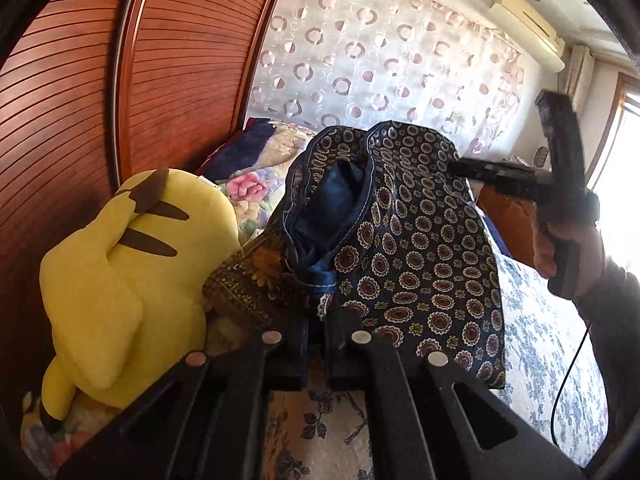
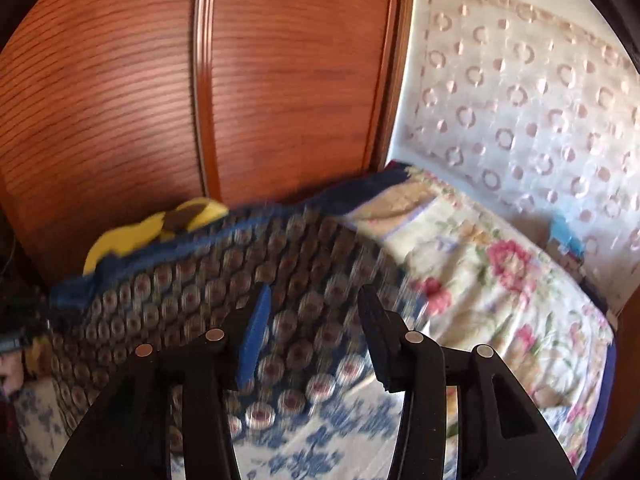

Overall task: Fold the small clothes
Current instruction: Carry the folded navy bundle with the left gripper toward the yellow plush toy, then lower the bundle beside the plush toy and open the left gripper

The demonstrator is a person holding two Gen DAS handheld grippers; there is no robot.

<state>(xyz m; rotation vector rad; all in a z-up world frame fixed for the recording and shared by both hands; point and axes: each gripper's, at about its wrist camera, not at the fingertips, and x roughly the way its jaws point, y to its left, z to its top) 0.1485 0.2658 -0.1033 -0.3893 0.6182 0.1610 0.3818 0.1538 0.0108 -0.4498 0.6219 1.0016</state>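
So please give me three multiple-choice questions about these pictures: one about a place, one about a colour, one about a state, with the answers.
1. Where is the plush toy, seen from the left wrist camera?
A. Left of the patterned garment, by the wooden wardrobe
B. Right of the garment, by the window
C. On top of the air conditioner

2. What colour is the plush toy?
A. Red
B. Yellow with brown stripes
C. White

3. How do the jaws of the right gripper stand?
A. Shut on the plush toy
B. Shut on the curtain
C. Apart, holding nothing

Answers:
1 A: it lies between the patterned garment and the wooden wardrobe.
2 B: its body is yellow with brown stripes.
3 C: the garment shows behind the gap between them.
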